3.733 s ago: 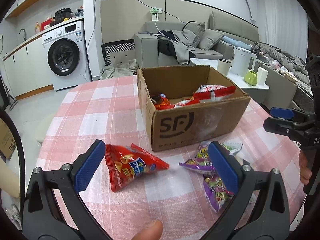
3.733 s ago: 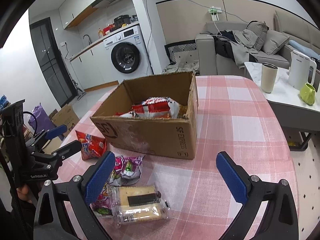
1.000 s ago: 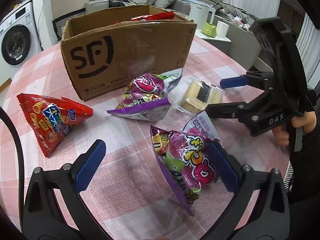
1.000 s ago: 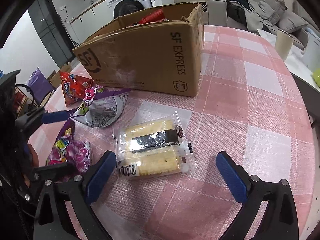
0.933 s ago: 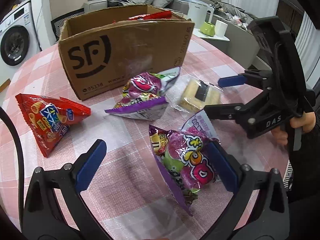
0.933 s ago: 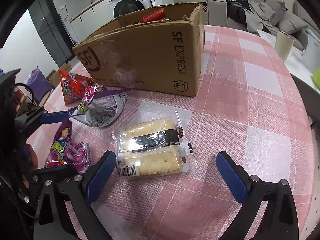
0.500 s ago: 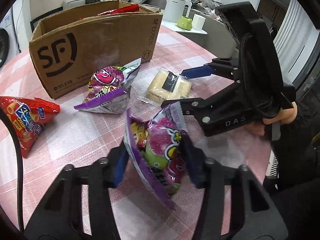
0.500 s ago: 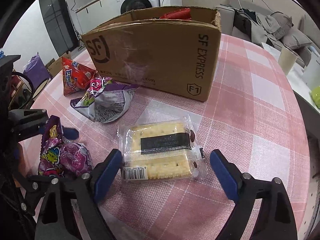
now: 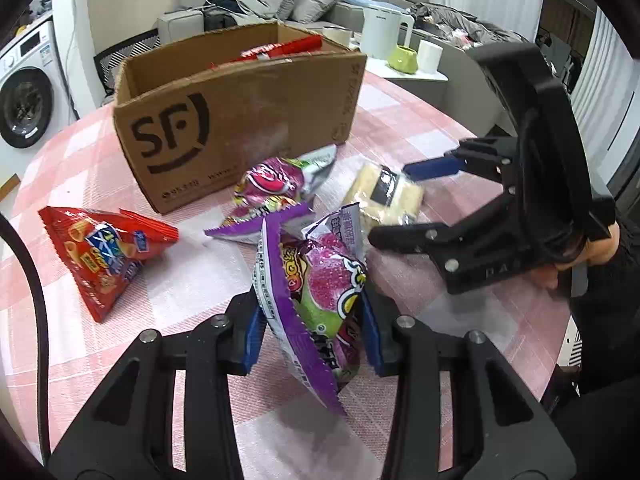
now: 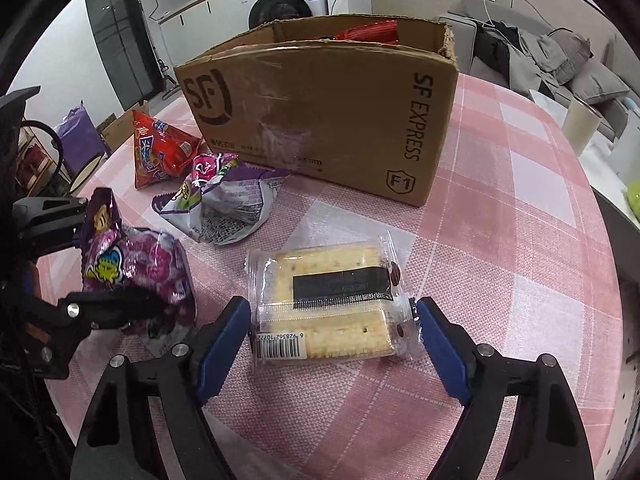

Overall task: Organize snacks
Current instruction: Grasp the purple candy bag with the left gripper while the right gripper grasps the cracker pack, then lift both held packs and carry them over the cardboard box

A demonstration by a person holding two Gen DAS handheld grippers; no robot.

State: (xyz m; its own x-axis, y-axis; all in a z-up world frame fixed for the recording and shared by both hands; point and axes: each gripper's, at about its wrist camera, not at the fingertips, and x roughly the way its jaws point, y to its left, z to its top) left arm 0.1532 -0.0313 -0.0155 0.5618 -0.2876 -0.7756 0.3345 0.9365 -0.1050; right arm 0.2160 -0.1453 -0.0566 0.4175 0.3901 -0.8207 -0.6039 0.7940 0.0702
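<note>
Tongs on the left (image 9: 312, 330) are now clamping the purple candy bag (image 9: 316, 292), where half a second ago the pads were only closing in on it and a second ago they were standing wide either side. The bag is standing up on edge between the blue pads, and in the right wrist view it is looking raised off the pink checked worktop (image 10: 520, 240), though how far I cannot tell.

Over on the right, the tongs (image 10: 334, 350) are narrowing around the clear-wrapped cracker pack (image 10: 332, 304). They were well apart a second ago; now each pad is sitting just beside an end of the wrapper, and I cannot tell whether they are touching it yet. The jaws are not gripping, and the pack is lying flat on the cloth.

So both hands are committing at once: one snack is secured, a second is about to be. The SF cardboard box (image 9: 240, 120) is waiting just behind, open-topped, with red packets already showing inside, which I am reading as the destination. Two more are lying loose in front of it: a second purple bag (image 10: 224, 204) and the red triangular pack (image 9: 104, 252), both untouched for now.
</note>
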